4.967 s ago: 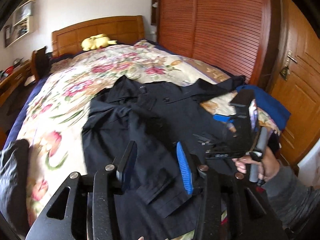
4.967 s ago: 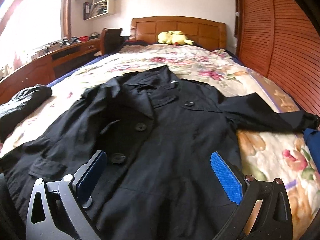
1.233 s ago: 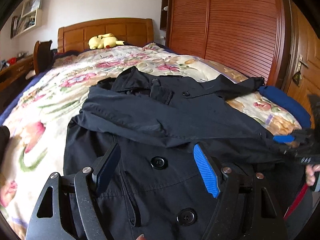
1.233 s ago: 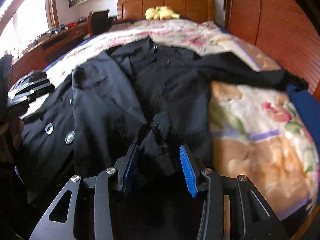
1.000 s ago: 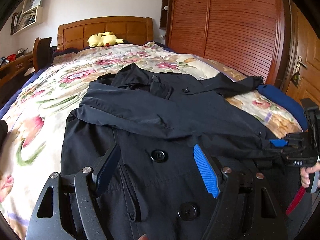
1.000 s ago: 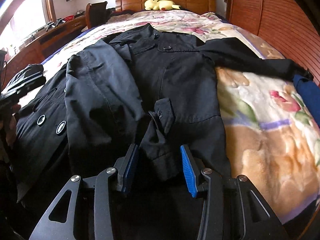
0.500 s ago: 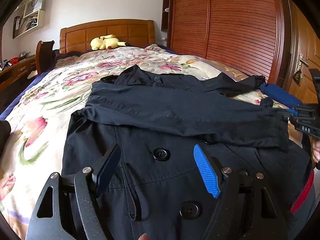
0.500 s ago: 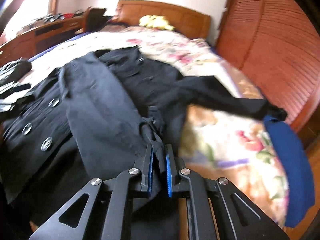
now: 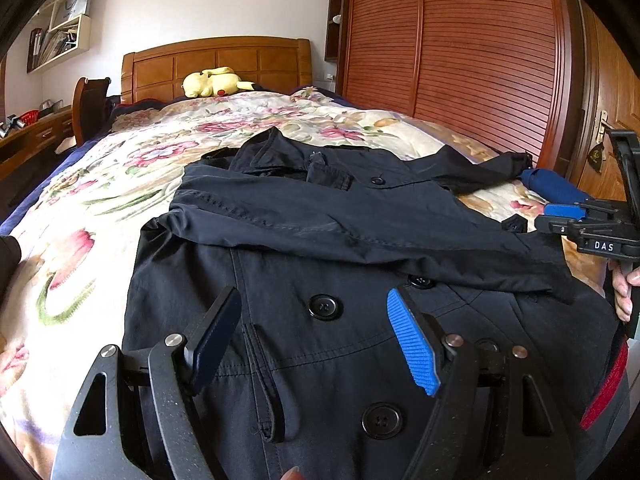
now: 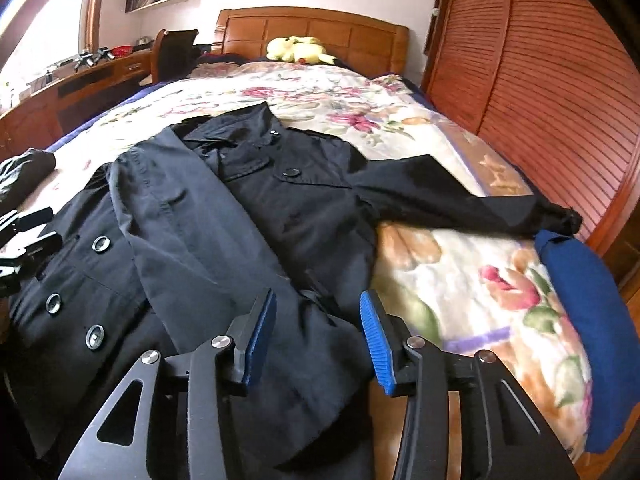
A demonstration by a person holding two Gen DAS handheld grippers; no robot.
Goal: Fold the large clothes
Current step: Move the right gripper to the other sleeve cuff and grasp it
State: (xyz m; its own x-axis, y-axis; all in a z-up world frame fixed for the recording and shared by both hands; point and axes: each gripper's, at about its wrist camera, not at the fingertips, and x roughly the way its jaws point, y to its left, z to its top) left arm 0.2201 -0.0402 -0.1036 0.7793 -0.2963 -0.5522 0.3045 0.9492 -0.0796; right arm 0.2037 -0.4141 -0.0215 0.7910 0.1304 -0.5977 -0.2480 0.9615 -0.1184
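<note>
One black coat (image 9: 360, 240) is lying on one bed (image 9: 120, 184), with two sleeves (image 10: 460, 200) showing and five buttons (image 9: 325, 307) countable in the left wrist view. One yellow plush toy (image 9: 214, 82) is resting by the headboard. One blue folded cloth (image 10: 584, 300) is sitting at the bed's edge. Two grippers, left (image 9: 314, 340) and right (image 10: 318, 336), are appearing, each showing two fingers.

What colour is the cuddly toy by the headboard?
Yellow. The yellow plush toy lying against the wooden headboard shows best in the left wrist view.
</note>
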